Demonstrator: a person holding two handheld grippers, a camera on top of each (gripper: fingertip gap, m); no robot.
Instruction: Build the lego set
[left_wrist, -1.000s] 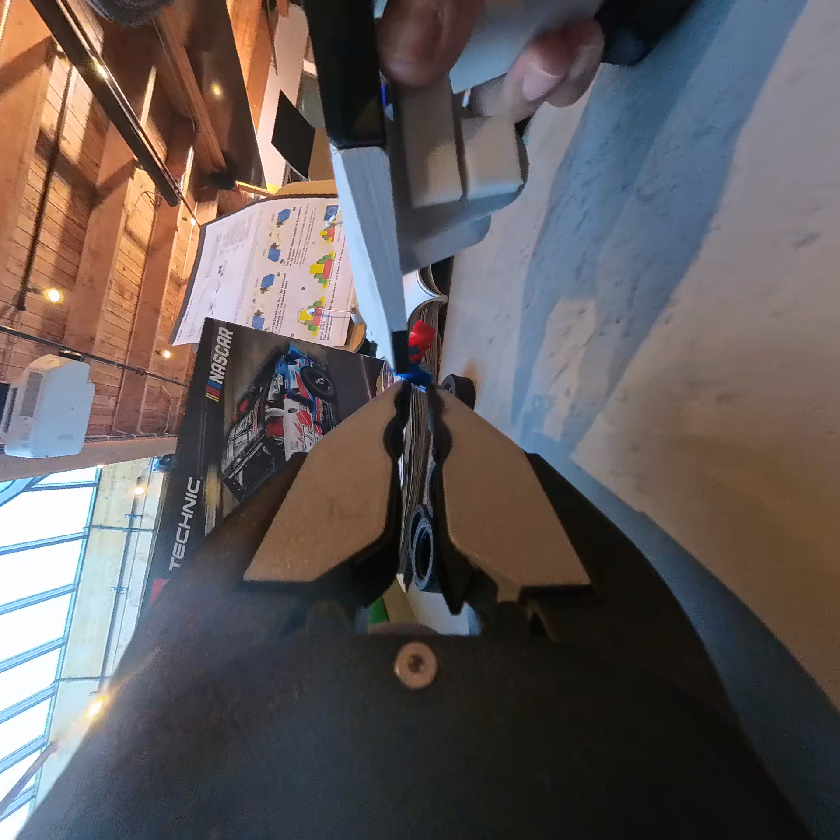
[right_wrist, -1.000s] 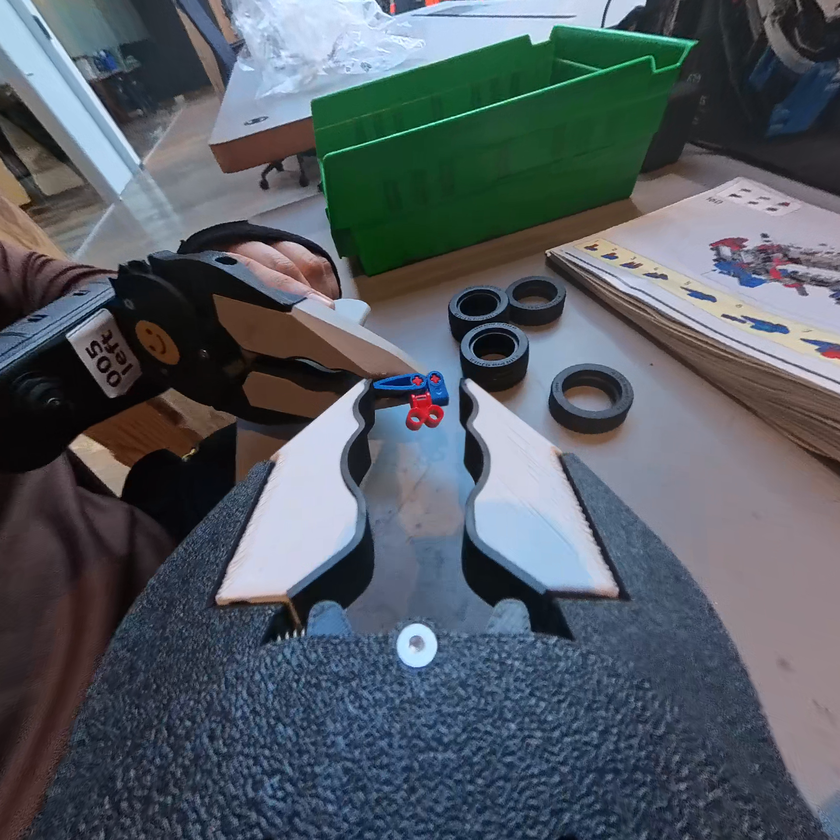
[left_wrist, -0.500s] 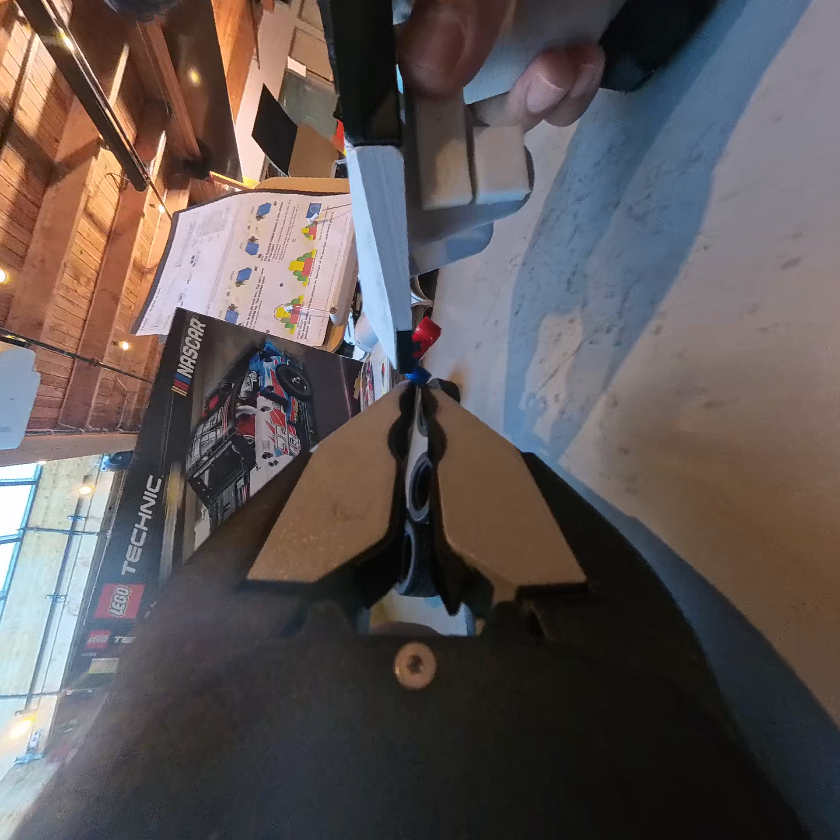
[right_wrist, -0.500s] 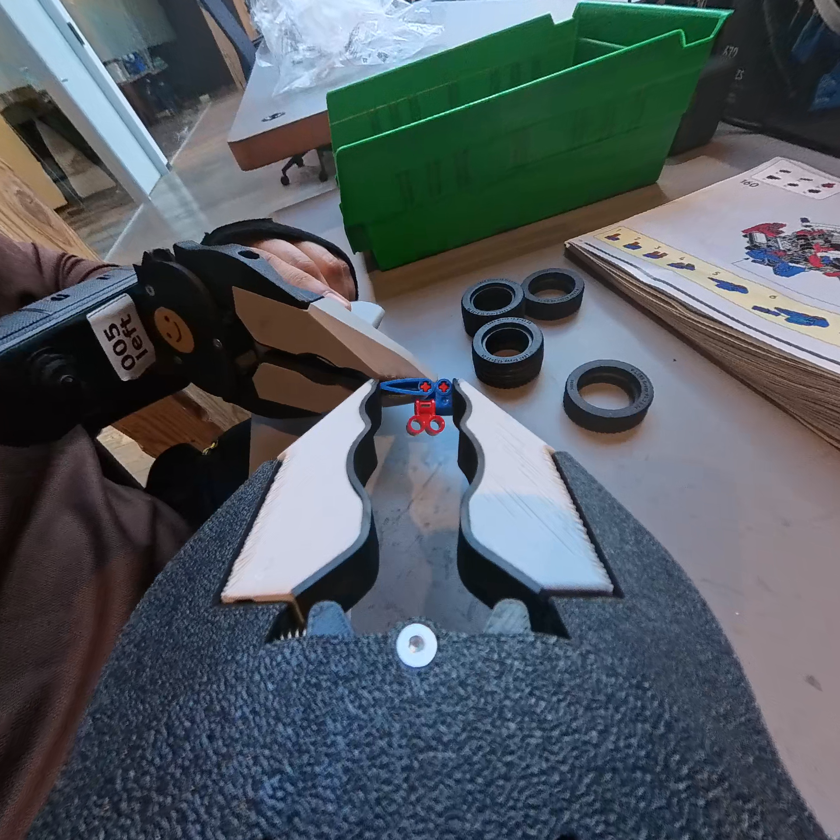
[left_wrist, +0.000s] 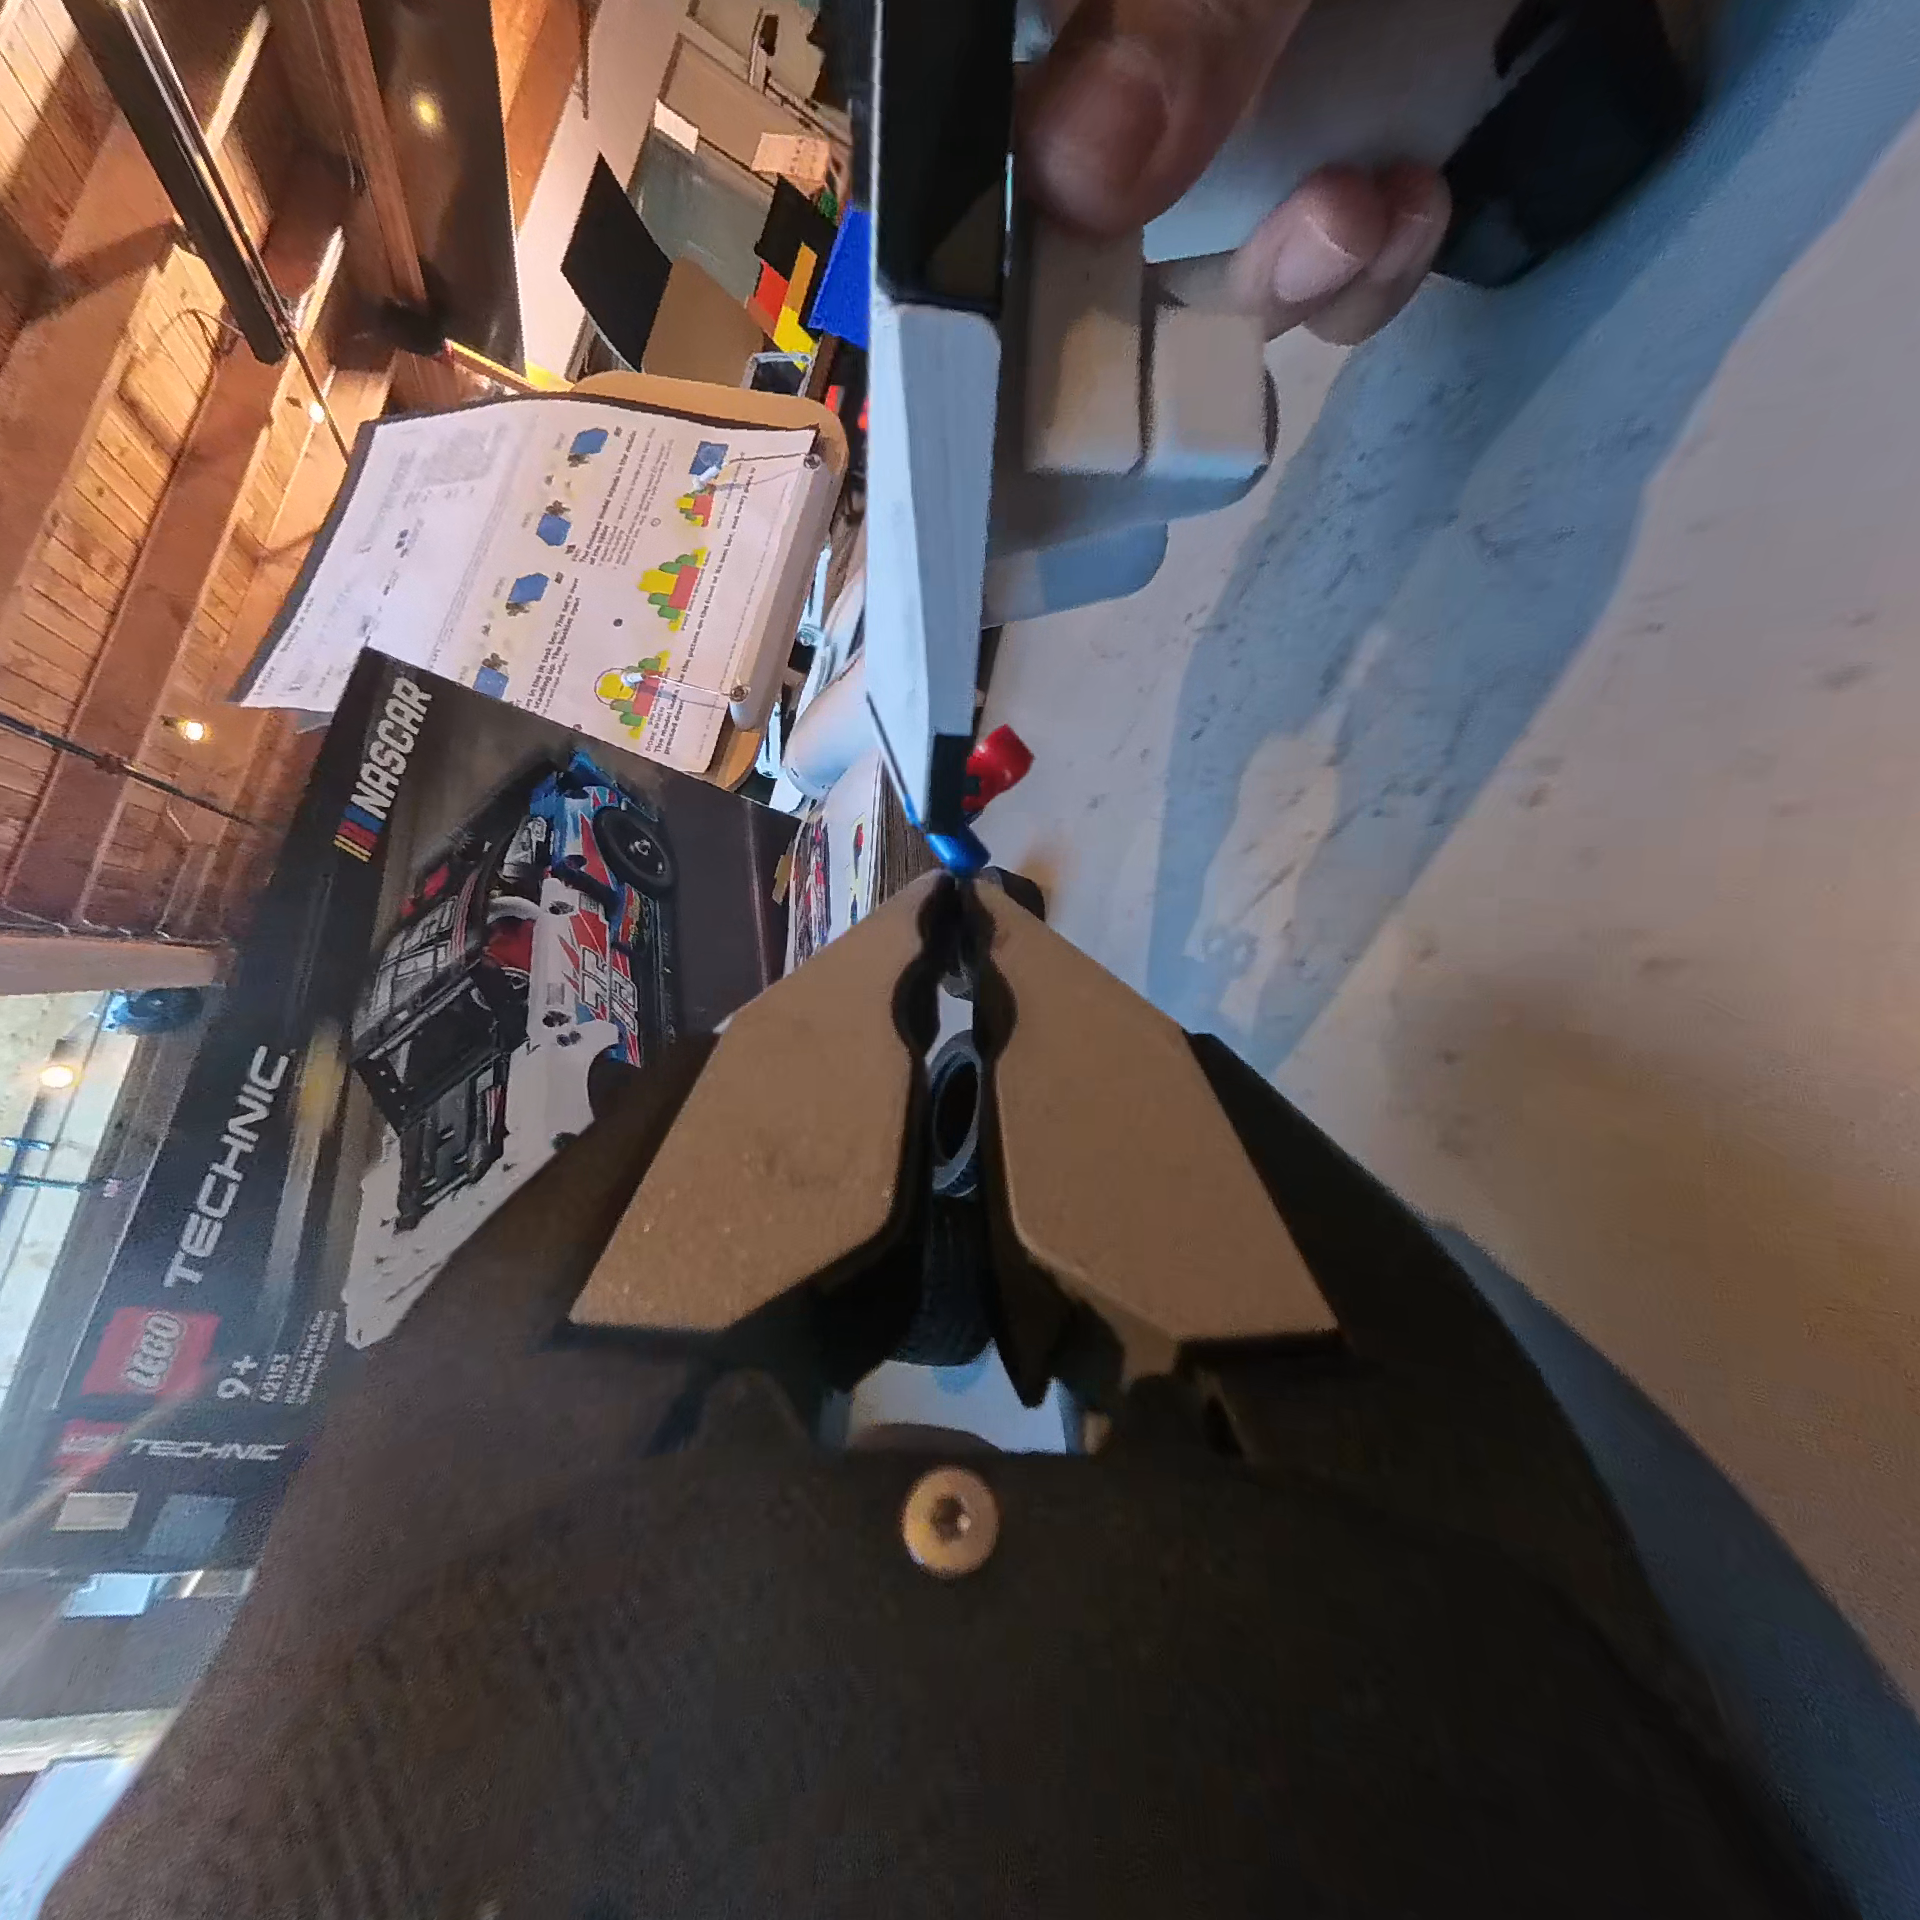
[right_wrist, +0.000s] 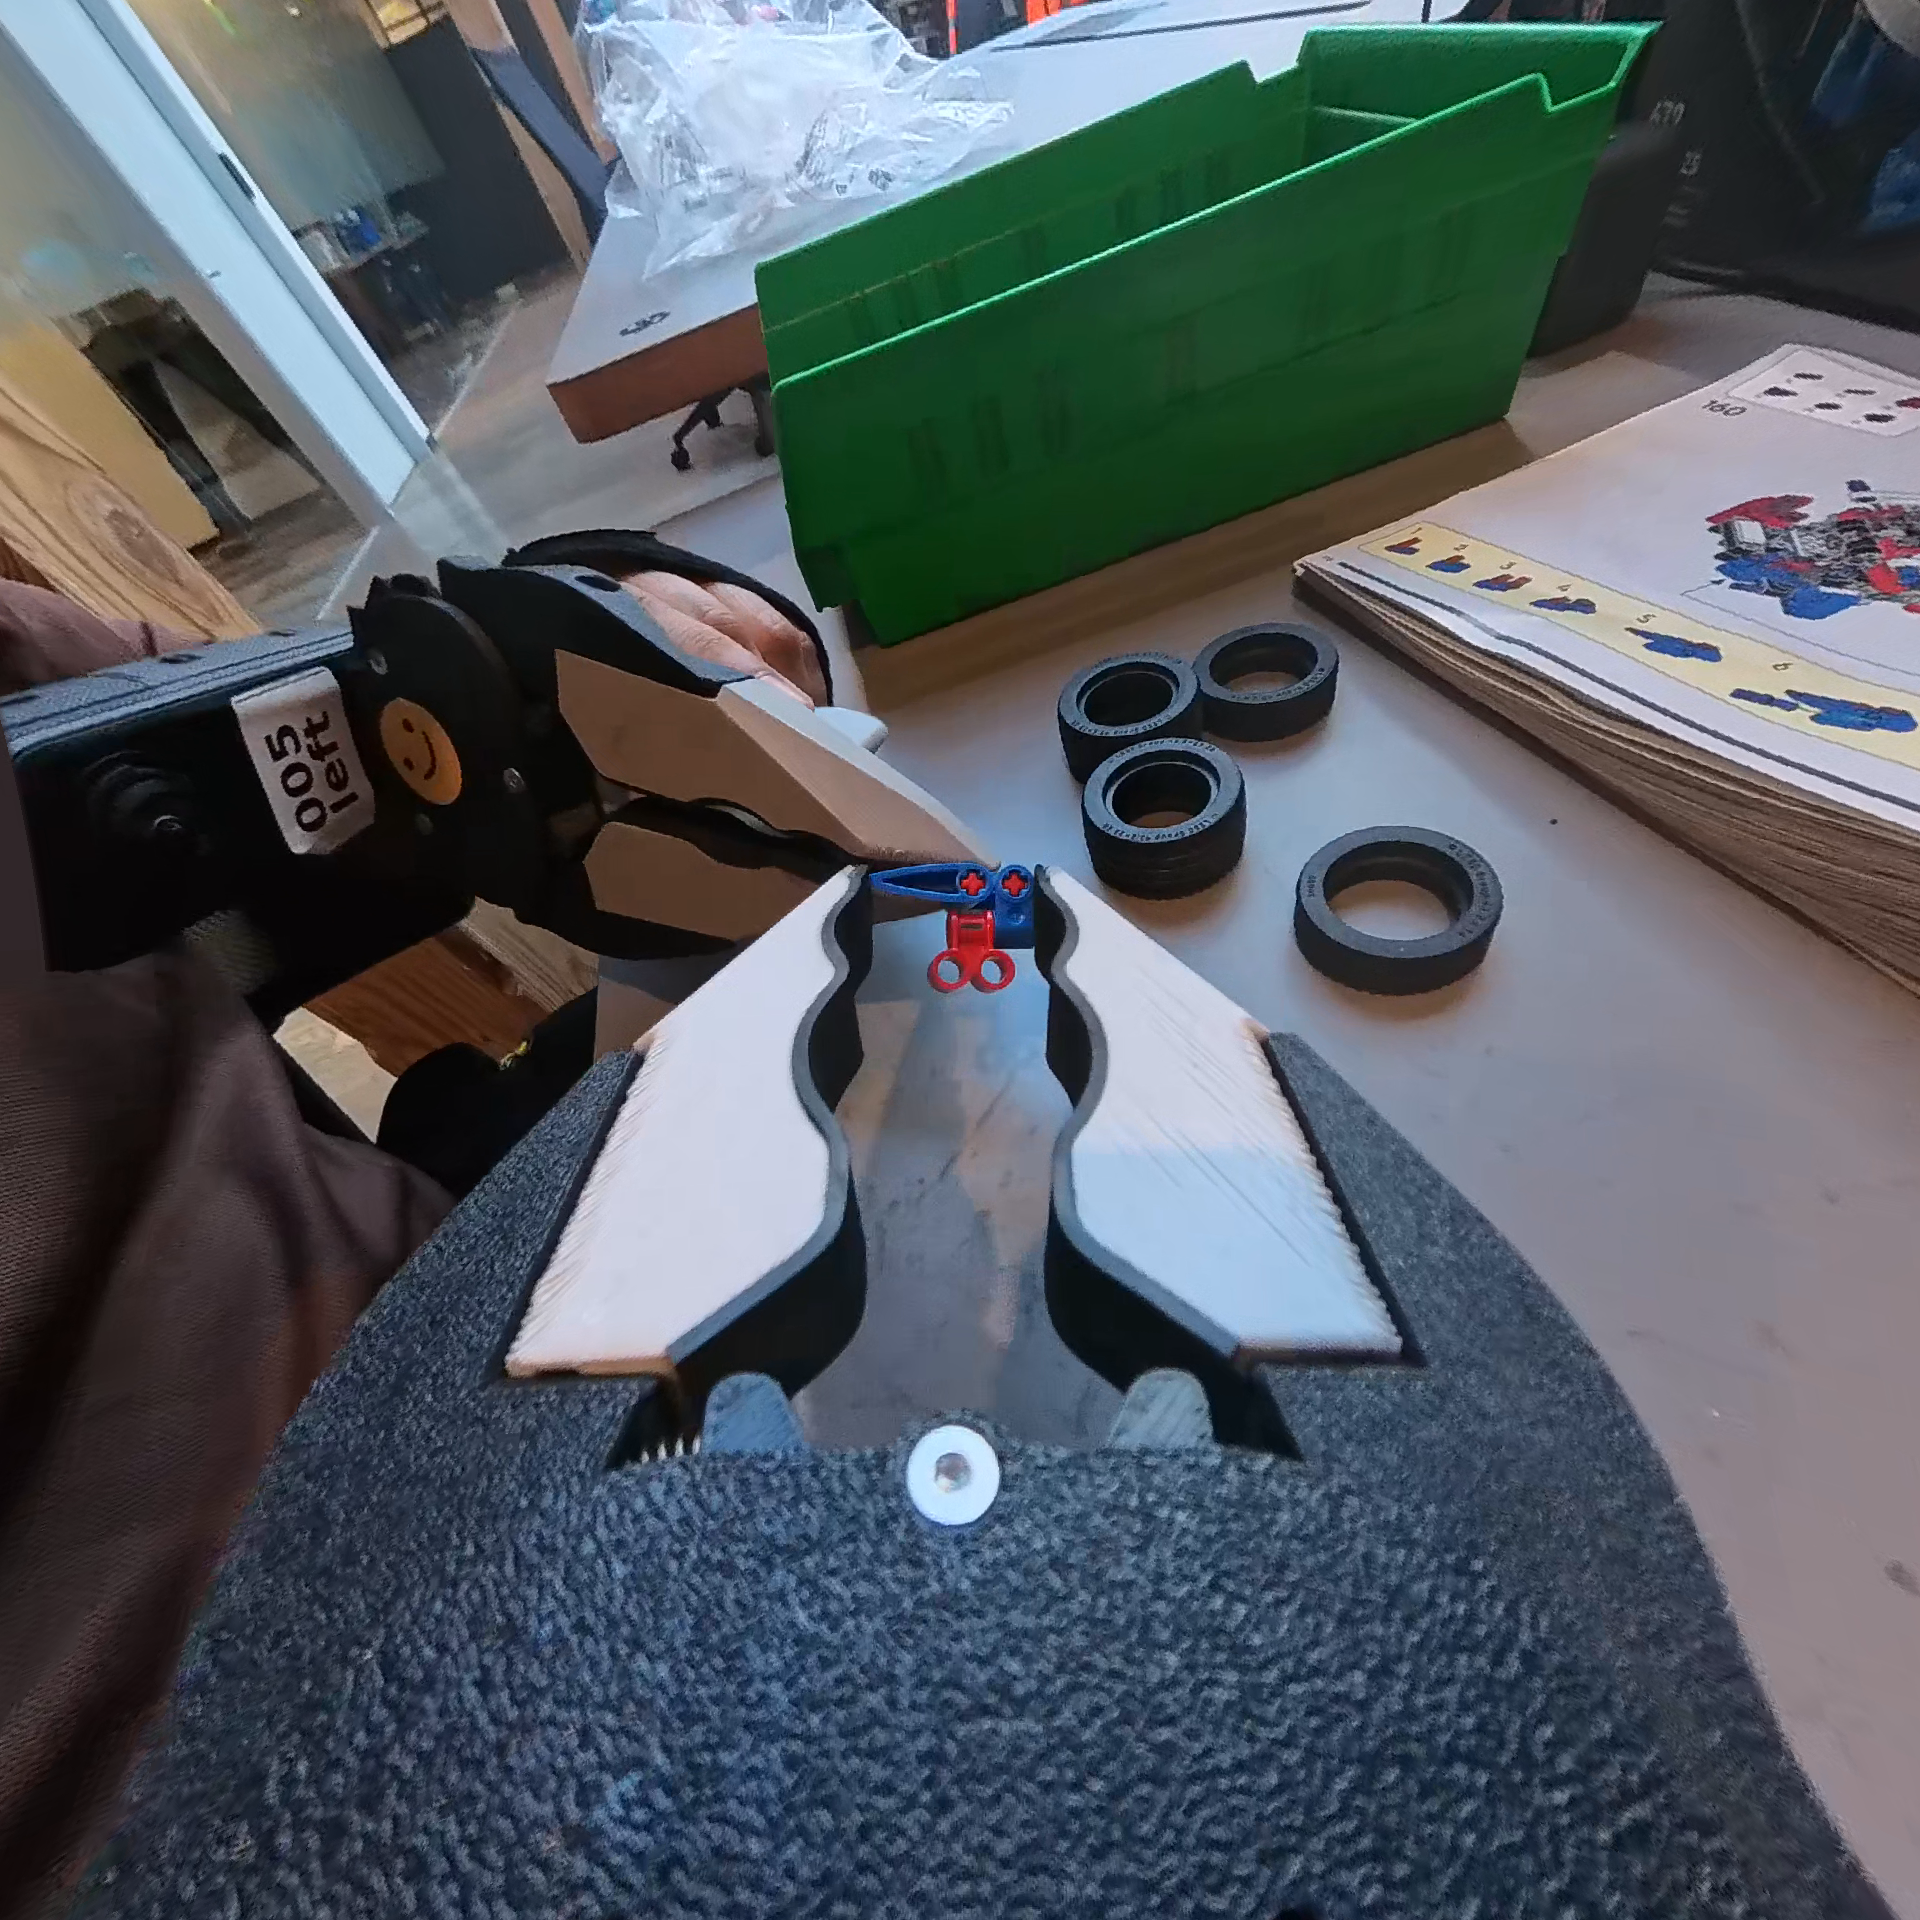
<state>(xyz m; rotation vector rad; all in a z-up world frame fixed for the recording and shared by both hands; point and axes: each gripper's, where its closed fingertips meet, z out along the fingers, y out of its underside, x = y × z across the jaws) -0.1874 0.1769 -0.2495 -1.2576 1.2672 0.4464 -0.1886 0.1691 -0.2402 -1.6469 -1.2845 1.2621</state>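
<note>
A small Lego assembly, made of a thin blue beam, a blue connector and a red piece hanging below, is held above the table. My left gripper comes in from the left and is shut on the thin end of the blue beam. In the left wrist view its tips pinch the blue part. My right gripper has its fingertips against both ends of the assembly. One right finger shows edge-on in the left wrist view beside the red piece.
Several black tyres lie just beyond the grippers. Green bins stand behind them. An open instruction booklet lies at the right. The Lego box and a printed sheet stand behind. A person's sleeve is at the left. Both grippers' tips are close together, under 4 cm apart.
My right gripper's jaws have narrowed from either side onto the small assembly. My left gripper kept its grip and stayed almost still.
</note>
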